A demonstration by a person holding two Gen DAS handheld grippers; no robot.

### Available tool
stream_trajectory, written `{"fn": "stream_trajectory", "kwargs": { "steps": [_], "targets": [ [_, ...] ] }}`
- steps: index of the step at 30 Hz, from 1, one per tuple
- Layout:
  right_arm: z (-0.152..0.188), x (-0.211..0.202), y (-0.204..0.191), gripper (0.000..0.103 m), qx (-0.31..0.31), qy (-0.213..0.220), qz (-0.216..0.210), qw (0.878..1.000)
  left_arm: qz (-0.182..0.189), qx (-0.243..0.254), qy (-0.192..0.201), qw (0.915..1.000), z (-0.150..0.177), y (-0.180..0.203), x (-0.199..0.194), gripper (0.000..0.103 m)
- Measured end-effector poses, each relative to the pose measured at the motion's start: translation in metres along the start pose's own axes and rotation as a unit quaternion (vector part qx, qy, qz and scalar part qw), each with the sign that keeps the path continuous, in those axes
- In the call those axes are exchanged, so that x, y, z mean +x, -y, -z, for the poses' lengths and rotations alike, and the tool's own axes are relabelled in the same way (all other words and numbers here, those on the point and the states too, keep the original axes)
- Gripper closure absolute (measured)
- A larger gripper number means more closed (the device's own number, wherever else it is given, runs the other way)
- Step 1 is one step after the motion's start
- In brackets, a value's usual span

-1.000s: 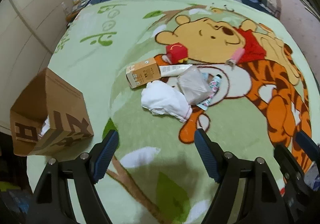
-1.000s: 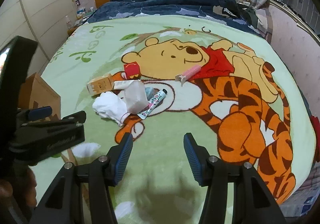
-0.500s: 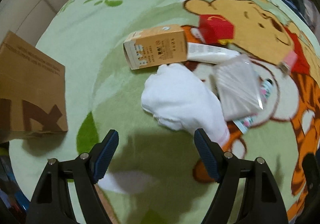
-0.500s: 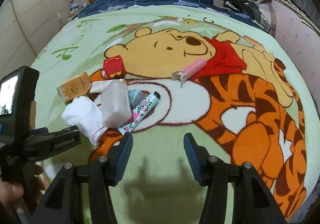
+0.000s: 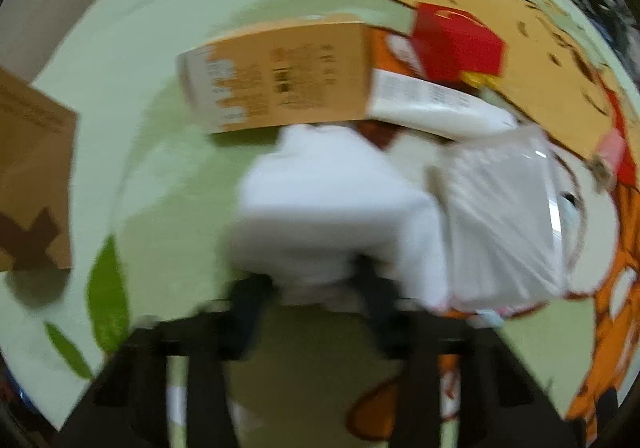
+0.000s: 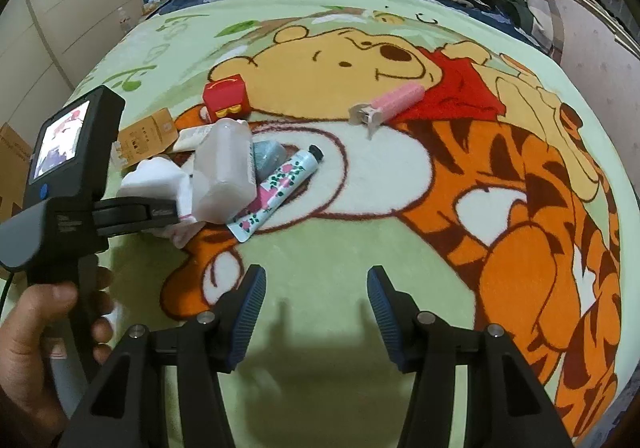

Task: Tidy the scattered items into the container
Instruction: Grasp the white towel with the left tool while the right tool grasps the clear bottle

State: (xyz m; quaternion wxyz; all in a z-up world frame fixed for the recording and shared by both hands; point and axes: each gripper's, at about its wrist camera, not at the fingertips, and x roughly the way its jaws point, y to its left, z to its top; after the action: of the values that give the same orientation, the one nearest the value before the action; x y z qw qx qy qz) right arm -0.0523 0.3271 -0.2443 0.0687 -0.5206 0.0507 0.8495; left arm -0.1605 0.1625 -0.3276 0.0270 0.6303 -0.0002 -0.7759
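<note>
left gripper (image 5: 312, 280) clenched on white cloth (image 5: 332, 200) | right gripper (image 6: 316, 300) released, apart from pile

Nine loose things lay on one blanket (image 6: 360, 248), beside one cardboard box (image 5: 32, 176).

Counted singly: one white cloth (image 5: 328, 208) at the centre of the left view, one orange carton (image 5: 280, 76) at 12 o'clock from it, one red box (image 6: 226, 98), one white tube (image 5: 432, 108) at 2 o'clock from the cloth, one clear packet (image 6: 226, 168), one grey lump (image 6: 268, 156), one flowered tube (image 6: 280, 188), one pink-handled tool (image 6: 388, 106) at 3 o'clock from the red box. Two grippers showed: the left gripper (image 5: 316, 296) and the right gripper (image 6: 316, 288). One hand (image 6: 36, 332) was visible.
</note>
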Motion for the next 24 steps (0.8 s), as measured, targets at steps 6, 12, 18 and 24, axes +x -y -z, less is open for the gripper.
{"fn": "stream_trajectory", "kwargs": {
  "steps": [6, 12, 18, 24],
  "targets": [
    [0.0, 0.002, -0.002, 0.049, -0.003, -0.001, -0.004, 1.0, -0.018, 0.05, 0.008, 0.9985, 0.018, -0.02, -0.016, 0.091],
    [-0.011, 0.008, -0.018, 0.049, -0.015, 0.004, -0.022, 1.0, -0.043, 0.065, -0.024, 0.9966, 0.033, -0.063, -0.01, 0.079],
    [-0.032, 0.011, -0.041, 0.046, -0.056, 0.038, -0.055, 0.996, -0.03, 0.039, 0.017, 0.9986, 0.034, -0.069, -0.033, 0.017],
    [-0.057, 0.037, -0.056, 0.034, -0.076, 0.038, -0.08, 0.993, -0.005, -0.016, -0.001, 0.9999, 0.023, -0.06, -0.028, 0.009]
  ]
}}
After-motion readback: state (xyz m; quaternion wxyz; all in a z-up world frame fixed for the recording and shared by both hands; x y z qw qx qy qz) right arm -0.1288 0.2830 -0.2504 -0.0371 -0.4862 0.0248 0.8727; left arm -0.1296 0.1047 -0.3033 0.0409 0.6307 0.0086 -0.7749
